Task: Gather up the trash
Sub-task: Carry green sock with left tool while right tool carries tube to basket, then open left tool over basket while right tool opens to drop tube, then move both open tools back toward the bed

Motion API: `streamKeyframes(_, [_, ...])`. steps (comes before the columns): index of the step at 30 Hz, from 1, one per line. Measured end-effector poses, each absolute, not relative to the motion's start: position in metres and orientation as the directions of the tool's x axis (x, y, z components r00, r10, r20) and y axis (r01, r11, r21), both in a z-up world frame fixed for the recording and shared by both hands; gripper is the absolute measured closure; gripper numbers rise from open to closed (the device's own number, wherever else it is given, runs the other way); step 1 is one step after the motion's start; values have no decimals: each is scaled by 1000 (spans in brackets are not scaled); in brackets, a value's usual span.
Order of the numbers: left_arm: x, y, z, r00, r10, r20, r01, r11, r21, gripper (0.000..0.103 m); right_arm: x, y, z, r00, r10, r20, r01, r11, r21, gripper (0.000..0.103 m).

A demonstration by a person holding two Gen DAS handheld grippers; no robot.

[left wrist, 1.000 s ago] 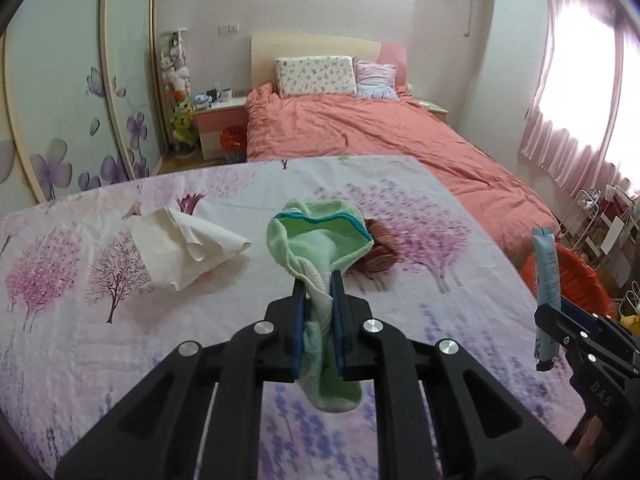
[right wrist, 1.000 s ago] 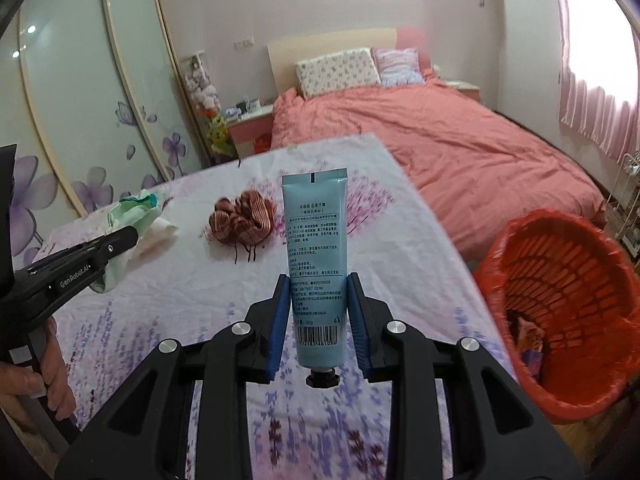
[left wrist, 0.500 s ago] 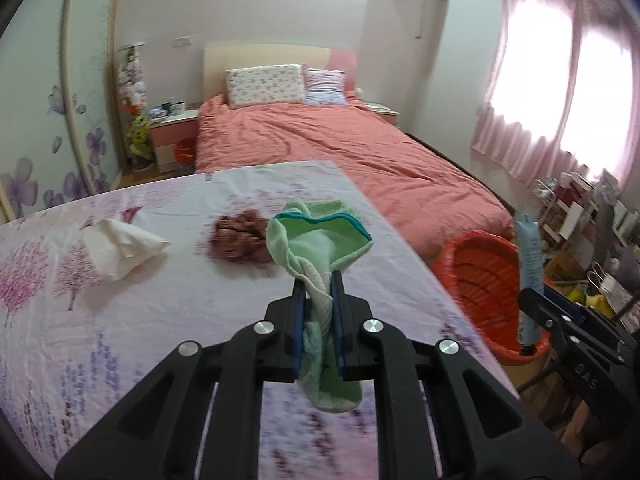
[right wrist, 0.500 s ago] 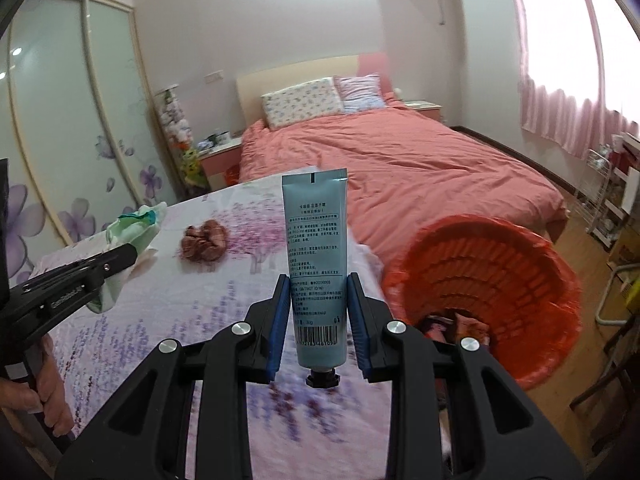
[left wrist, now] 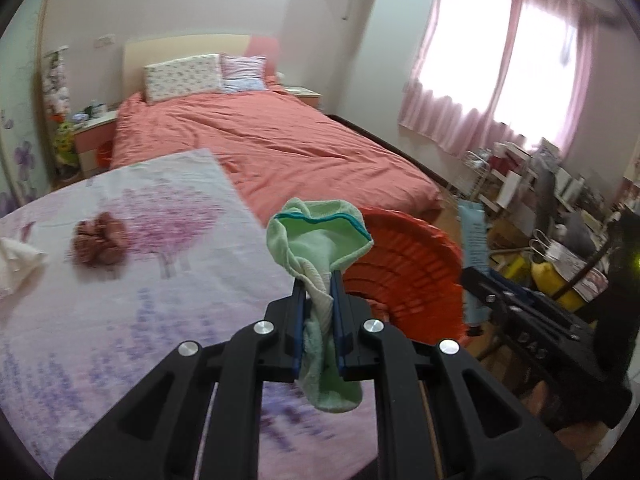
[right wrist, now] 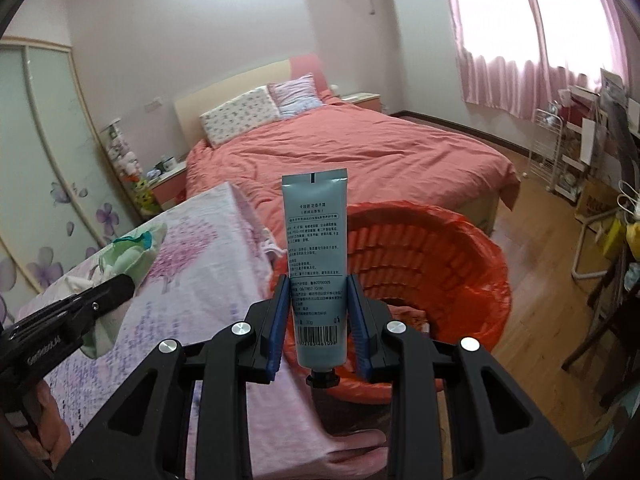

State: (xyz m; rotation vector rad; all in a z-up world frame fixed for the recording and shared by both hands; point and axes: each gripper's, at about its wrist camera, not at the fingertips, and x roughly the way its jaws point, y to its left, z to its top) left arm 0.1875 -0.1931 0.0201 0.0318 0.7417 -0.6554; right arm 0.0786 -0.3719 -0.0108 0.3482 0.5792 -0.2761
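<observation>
A green sock (left wrist: 320, 248) is pinched tight in the left gripper (left wrist: 317, 280), just beside the orange basket (right wrist: 460, 264). A blue tube (right wrist: 316, 264) is clamped upright in the right gripper (right wrist: 318, 304), right at the basket's near rim.

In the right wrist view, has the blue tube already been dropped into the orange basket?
No: the blue tube stands cap-down, clamped between the fingers of the right gripper, with the orange basket beyond it.
</observation>
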Motion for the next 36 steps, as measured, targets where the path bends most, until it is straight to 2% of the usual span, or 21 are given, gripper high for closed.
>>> streamKeyframes(11, [202,-280,-14,426,-601,-676,642,727,-242,89,88,-427,-28,799,-147,-583,393,861,323,74])
streamKeyframes(14, [210,-295,-27,406,-590,-698,646,726,-237,84,93,-439,-35,798,-137,-587,402,847,348,74])
streamKeyframes(18, [225,-304,-45,392,-558,-732,621,747,-236,59,98,-448,-43,788,-123,-603,409,837,364,71])
streamKeyframes(19, [227,-303,-48,391,-554,-735,617,750,-238,57,98,-449,-46,784,-127,-608,415,835,361,68])
streamKeyframes(21, [230,-301,-52,391,-547,-740,609,757,-237,55,97,-449,-47,783,-134,-608,420,835,356,53])
streamKeyframes(28, [232,-271,-49,465,-485,-741,580,799,-159,41,97,-436,-45,762,-156,-629,426,852,305,47])
streamKeyframes(36, [234,-185,-33,614,-351,-707,478,878,-21,27,107,-398,-31,765,-154,-625,370,900,231,39])
